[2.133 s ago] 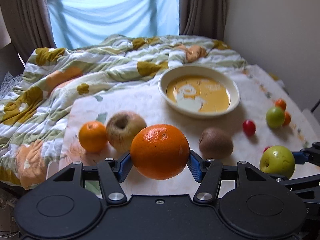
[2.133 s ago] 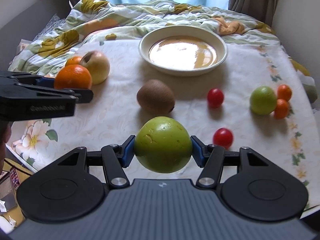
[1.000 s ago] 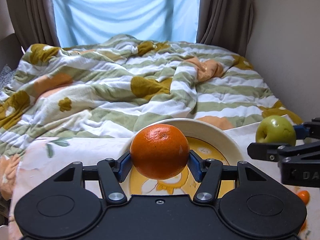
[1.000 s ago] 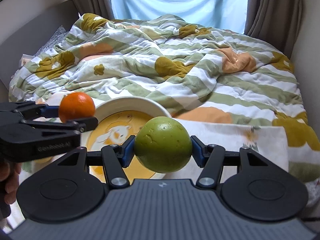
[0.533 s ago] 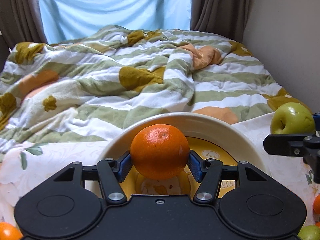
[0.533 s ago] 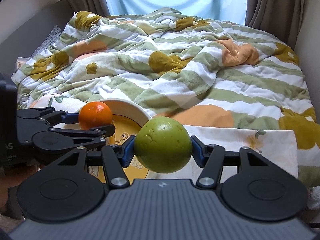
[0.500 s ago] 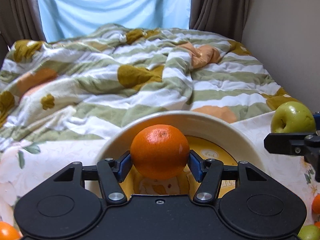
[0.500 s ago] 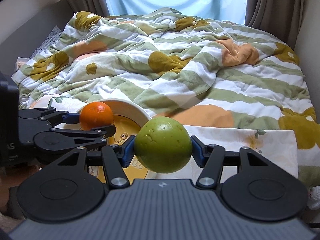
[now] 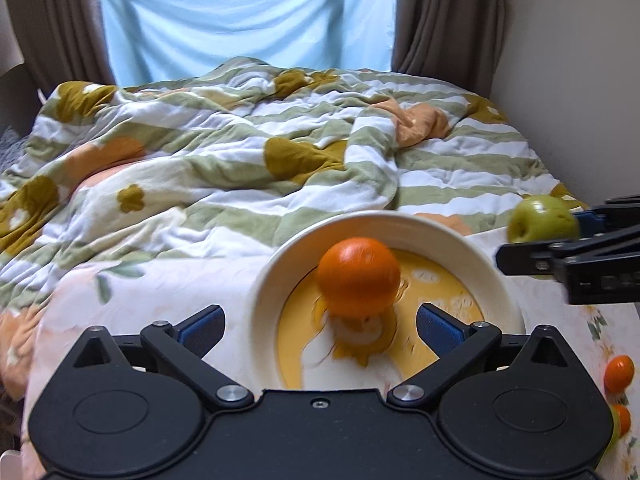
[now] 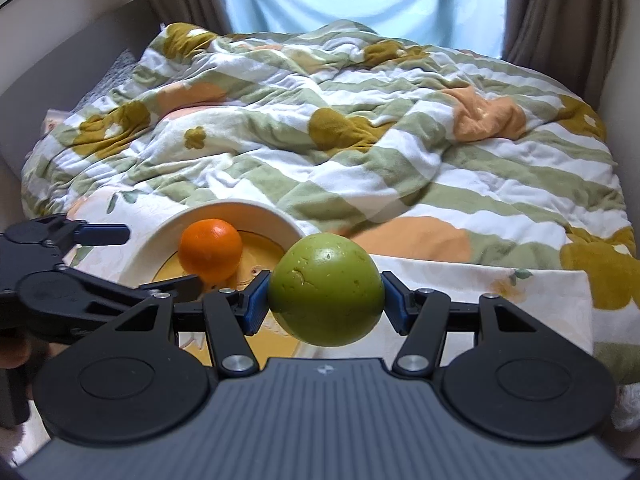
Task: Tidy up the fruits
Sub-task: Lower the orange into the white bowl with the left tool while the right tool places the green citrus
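Orange [image 9: 358,276] in bowl [image 9: 484,260], left claw [image 9: 320,326] just opened (nothing between), right claw [image 10: 326,296] gripping green apple [image 10: 326,288].

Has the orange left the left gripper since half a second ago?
Yes. The left gripper has just opened, and the orange has dropped ahead of its pads into the bowl.

In the left wrist view, the round orange fruit [image 9: 359,276] fills the middle of the white, yellow-bottomed ceramic bowl [image 9: 276,264], leaving room around it. The black right gripper [image 9: 560,240] clamping a green apple [image 9: 540,220] blocks the frame's right edge; rumpled striped floral blanket [image 9: 240,152] rises behind.
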Tool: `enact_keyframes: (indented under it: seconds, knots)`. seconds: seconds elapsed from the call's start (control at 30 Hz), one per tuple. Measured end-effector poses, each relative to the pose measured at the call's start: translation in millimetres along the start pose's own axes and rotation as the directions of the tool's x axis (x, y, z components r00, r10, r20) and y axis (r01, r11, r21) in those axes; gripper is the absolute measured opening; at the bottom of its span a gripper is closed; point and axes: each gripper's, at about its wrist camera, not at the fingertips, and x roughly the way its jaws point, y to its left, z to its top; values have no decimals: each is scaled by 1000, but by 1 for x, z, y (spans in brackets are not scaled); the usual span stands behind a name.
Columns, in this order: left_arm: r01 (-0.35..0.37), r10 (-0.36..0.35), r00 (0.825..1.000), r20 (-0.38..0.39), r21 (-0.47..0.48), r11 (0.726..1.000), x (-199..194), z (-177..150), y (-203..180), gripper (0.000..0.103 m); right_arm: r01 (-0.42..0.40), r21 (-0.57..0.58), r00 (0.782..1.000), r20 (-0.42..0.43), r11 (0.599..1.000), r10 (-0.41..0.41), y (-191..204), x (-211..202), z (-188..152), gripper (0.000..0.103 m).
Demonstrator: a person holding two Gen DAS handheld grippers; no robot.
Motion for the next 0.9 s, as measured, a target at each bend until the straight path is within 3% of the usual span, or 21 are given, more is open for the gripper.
enact_keyframes:
  seconds: [0.27, 0.77, 0.83, 0.9]
  knots:
    - [-46, 46, 999, -8, -58, 997, -30, -17, 20, 103, -46, -116, 999, -18, 992, 45, 32, 32, -4, 73]
    - [-63, 62, 998, -17, -99, 993, -45, -39, 36, 103, -27, -222, 999, -34, 975, 20, 54, 69, -16, 73]
    - [-54, 53, 999, -13, -111, 992, -49, -40, 37, 103, -18, -230, 1000, -18, 973, 14, 56, 67, -17, 81]
    - [-53, 53, 999, -10, -119, 991, -53, -42, 37, 103, -20, -238, 1000, -1, 971, 21, 58, 61, -17, 101]
